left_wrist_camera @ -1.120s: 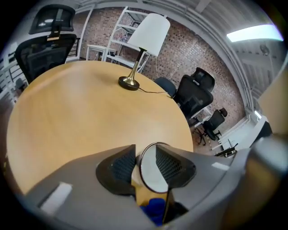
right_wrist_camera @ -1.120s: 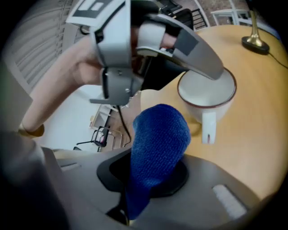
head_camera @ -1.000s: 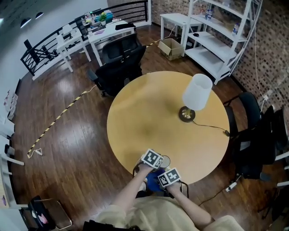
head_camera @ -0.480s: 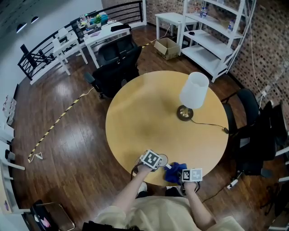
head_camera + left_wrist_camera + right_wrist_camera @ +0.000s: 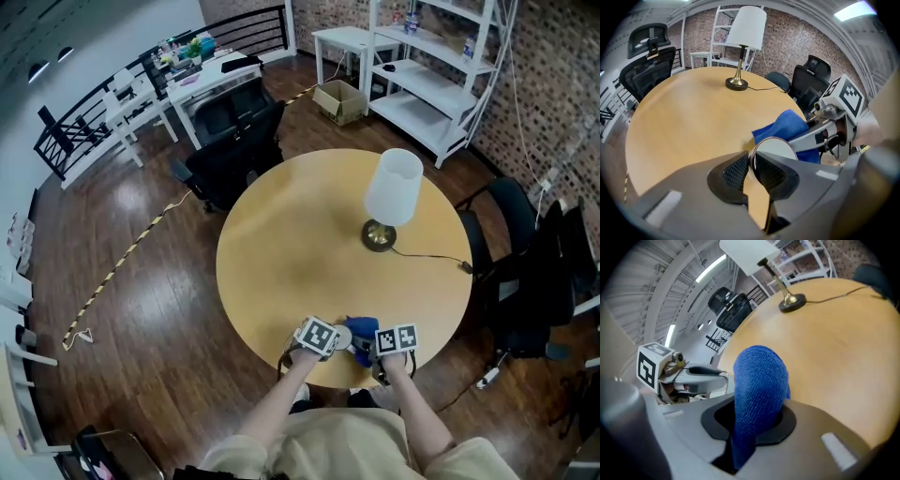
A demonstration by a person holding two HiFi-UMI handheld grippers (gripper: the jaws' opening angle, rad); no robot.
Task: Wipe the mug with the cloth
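Note:
At the near edge of the round wooden table [image 5: 300, 253] my left gripper [image 5: 317, 336] is shut on the rim of a pale mug [image 5: 342, 335]. In the left gripper view the mug [image 5: 776, 148] shows as a pale disc just past the closed left gripper [image 5: 751, 161]. My right gripper [image 5: 394, 340] is shut on a blue cloth [image 5: 361, 337], which lies against the mug's right side. The cloth [image 5: 757, 385] stands up between the right gripper [image 5: 754, 423] jaws and hides most of the mug in the right gripper view.
A white-shaded lamp [image 5: 392, 192] with a brass base stands on the table's far right, its cord trailing off the right edge. Black office chairs [image 5: 234, 131] stand beyond the table, and another chair [image 5: 525, 244] to the right. White shelving [image 5: 441, 66] is at the back.
The right gripper swung out to the right with the cloth, then came back in, and the cloth now sits against the mug. The left gripper stayed at the table's near edge.

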